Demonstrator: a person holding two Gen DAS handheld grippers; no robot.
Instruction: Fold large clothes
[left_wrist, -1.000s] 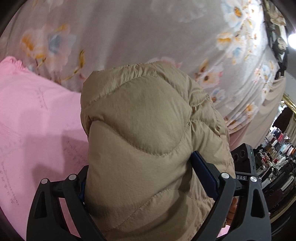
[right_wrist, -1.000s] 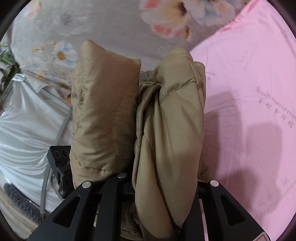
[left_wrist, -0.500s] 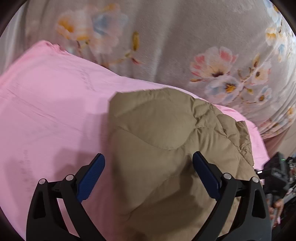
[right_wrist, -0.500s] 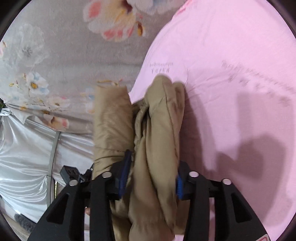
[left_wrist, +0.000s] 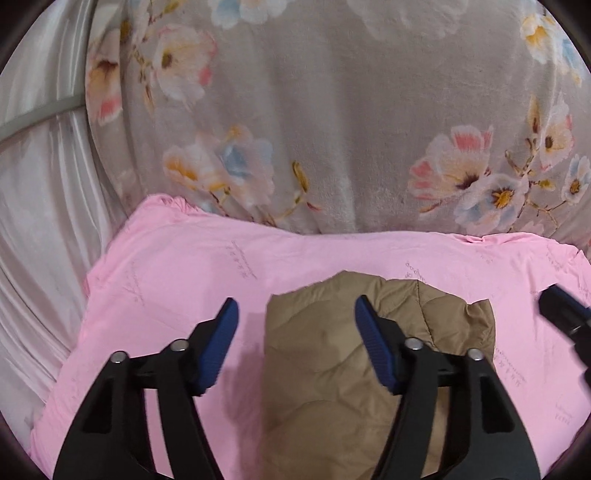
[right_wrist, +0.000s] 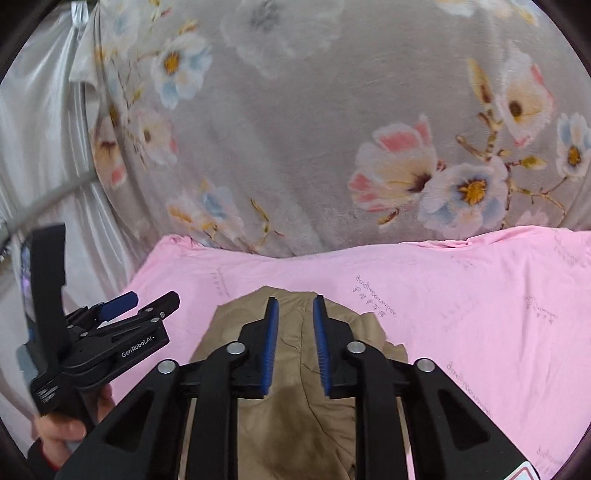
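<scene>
Both jaws, just closing, grip nothing, left gripper (left_wrist: 293, 326) half open, right gripper (right_wrist: 295, 319) nearly shut, above the jacket (left_wrist: 369, 369) lying folded on the pink sheet (left_wrist: 184, 277), so folding looks done.

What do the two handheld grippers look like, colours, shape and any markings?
Both are matte black plastic. The left gripper and right gripper each have two angular fingers with triangular cutouts, silver pivot pins and ribbed blue pads. Seen from the right wrist, the left one's side reads "GenRobot.AI" in white.

The near part of the folded tan quilted jacket (left_wrist: 325, 373) was hidden behind the gripper fingers (left_wrist: 373, 347) and cut by the lower edge.
</scene>
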